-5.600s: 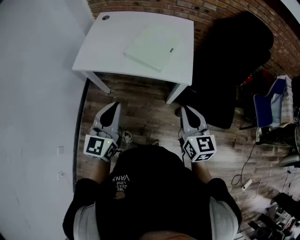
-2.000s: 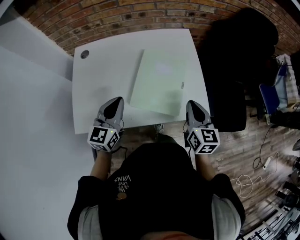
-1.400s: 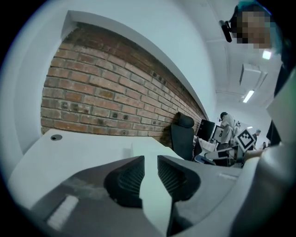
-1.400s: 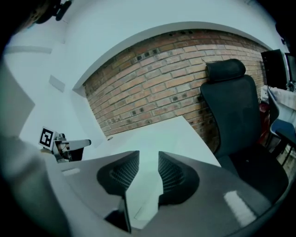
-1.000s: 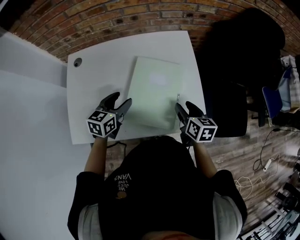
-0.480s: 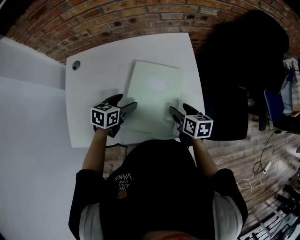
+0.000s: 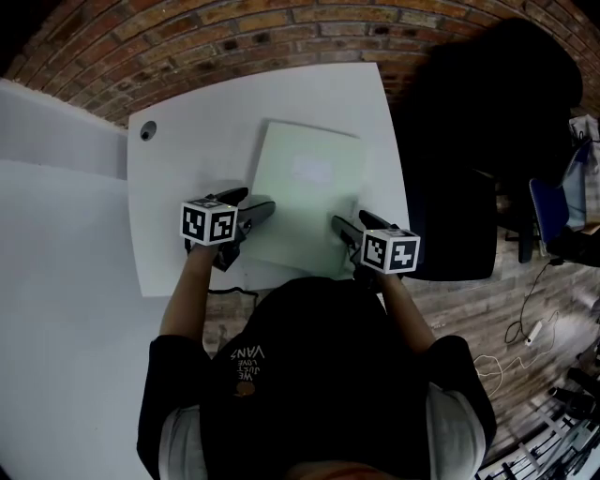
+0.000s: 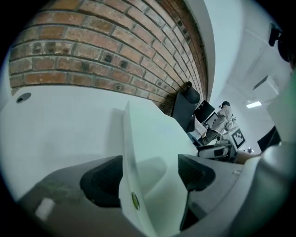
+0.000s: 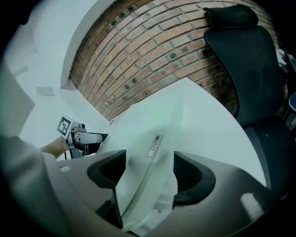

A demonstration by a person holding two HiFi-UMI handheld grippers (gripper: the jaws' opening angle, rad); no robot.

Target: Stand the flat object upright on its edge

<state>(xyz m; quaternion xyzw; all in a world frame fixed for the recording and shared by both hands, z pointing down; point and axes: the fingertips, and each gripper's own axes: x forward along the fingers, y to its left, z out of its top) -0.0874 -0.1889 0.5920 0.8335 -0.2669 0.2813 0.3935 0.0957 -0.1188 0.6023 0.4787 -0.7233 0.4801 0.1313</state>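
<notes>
A thin pale-green flat object [image 7: 305, 192] lies flat on the white table [image 7: 187, 141]. My left gripper [image 7: 251, 202] is turned on its side at the object's near left edge. In the left gripper view the jaws [image 8: 150, 173] stand open, and the object's [image 8: 152, 139] edge runs between them. My right gripper [image 7: 349, 221] is at the near right edge, also on its side. Its jaws [image 9: 150, 171] stand open astride the object's [image 9: 148, 125] edge with the small label. Neither gripper's pads press on it.
A brick wall [image 7: 234, 28] runs behind the table. A black office chair [image 7: 469, 141] stands close to the table's right side. A round cable hole [image 7: 147, 130] sits in the far left corner. A white partition [image 7: 56, 234] is on the left, and cables lie on the wooden floor [image 7: 525, 328].
Both grippers came forward from the table's near edge, rolled onto their sides and opened wider. They now straddle the flat object's left and right edges. The object has not moved.
</notes>
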